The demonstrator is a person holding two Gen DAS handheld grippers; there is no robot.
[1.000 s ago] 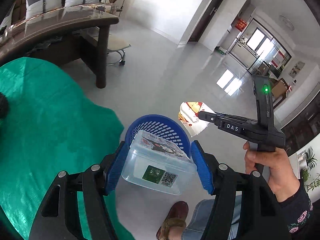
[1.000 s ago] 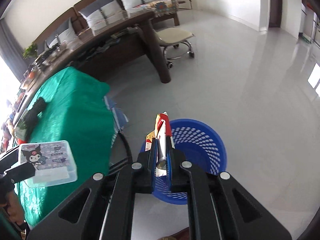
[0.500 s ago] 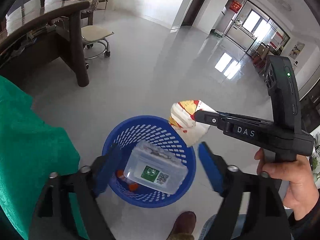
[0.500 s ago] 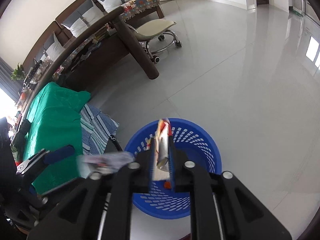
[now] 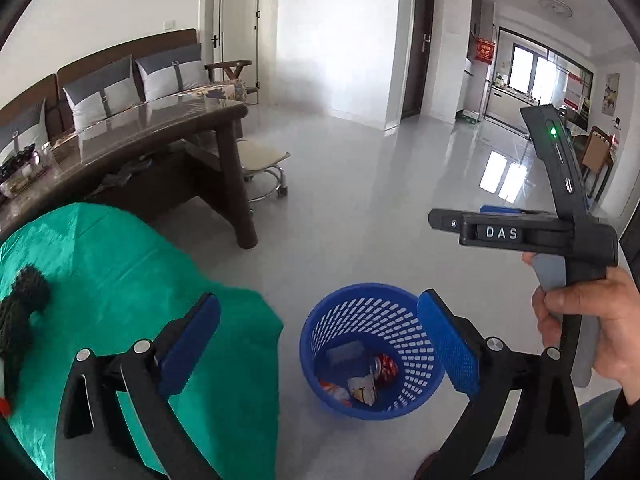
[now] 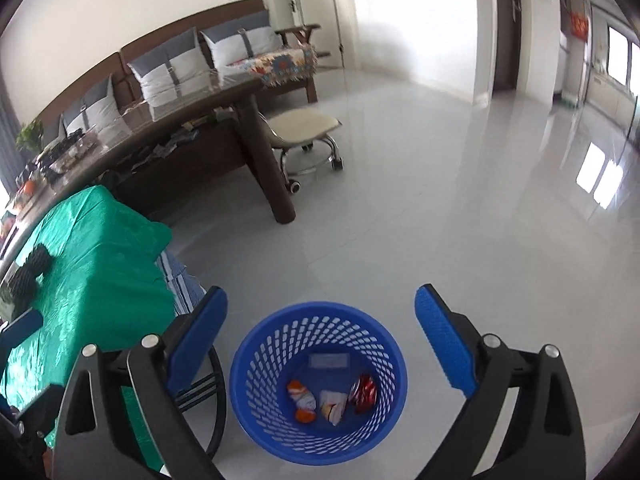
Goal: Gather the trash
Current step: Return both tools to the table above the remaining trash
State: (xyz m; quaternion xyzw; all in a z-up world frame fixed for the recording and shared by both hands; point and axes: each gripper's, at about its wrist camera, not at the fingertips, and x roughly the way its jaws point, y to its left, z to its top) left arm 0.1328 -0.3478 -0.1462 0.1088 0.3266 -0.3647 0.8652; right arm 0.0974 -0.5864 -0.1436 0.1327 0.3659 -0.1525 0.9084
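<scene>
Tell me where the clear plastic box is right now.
The clear plastic box lies at the bottom of the blue mesh basket on the floor, against its far wall behind the snack wrappers, just right of the green-covered table.

- "DAS" in white letters on the side of the right gripper point(image 5: 502, 233), left wrist view.
- Red wall sign point(image 5: 485, 50) by the far doorway: characters too small to read.

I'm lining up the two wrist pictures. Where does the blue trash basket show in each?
Left wrist: blue trash basket sits low, right of centre, beside the green cloth.
Right wrist: the basket sits bottom centre, between the open gripper's fingers.
Shared landmark: the wheeled stool by the dark table leg.
</scene>
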